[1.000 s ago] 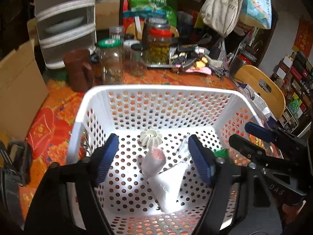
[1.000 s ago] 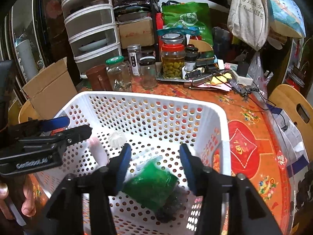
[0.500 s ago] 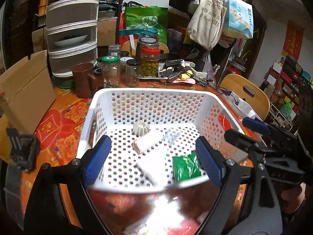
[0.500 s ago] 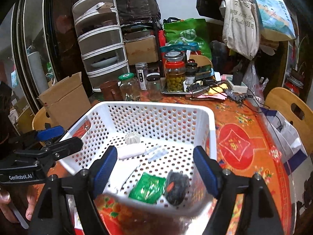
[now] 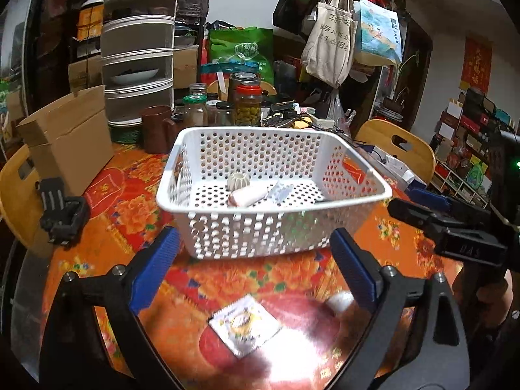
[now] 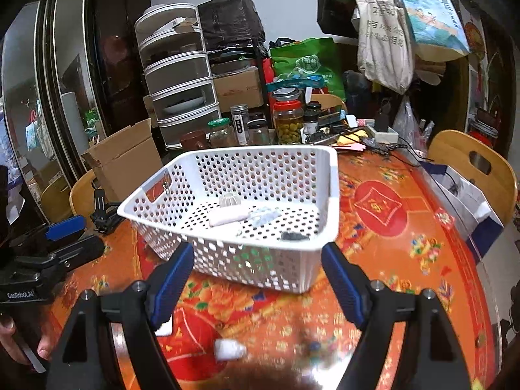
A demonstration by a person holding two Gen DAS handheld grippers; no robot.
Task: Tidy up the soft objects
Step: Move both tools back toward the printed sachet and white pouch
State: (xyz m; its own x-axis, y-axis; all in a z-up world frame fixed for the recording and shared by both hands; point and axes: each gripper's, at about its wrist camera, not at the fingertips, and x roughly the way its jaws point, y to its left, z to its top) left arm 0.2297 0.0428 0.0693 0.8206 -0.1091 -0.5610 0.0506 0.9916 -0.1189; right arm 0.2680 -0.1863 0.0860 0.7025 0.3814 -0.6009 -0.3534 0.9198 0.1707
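White perforated plastic marks our landmark, the basket [image 5: 273, 191] on the orange flowered tablecloth [image 5: 123, 214]; everything else we place against it. Inside it lie a pale ribbed round piece [image 5: 238, 180], a pinkish-white soft roll [image 5: 248, 195], a clear crinkled packet [image 5: 281, 191] and, in the right wrist view, a dark lump [image 6: 294, 236] near the front wall; something green shows only through the holes of that wall, so we cannot tell what it is.

On our side of the basket, on the cloth, a flat white sachet [image 5: 245, 325] with a yellow print lies between the left gripper's [image 5: 255, 273] fingers but below them, untouched; a small white object [image 6: 229, 348] sits just beside it, blurred. We judge these the things left to organize.

Our left gripper's jaws have just been opening and stand wide, with nothing held; our right gripper [image 6: 258, 284] is spread wide too, its jaws having opened within the last second, and it carries nothing.

We judge the sachet light, limp and slick-skinned, flat to the cloth; a pinch across one raised edge or corner looks safer than a squeeze on its middle, which could burst it or let it slide away; the white object looks light and probably squashy, so we would take it gently across its width.
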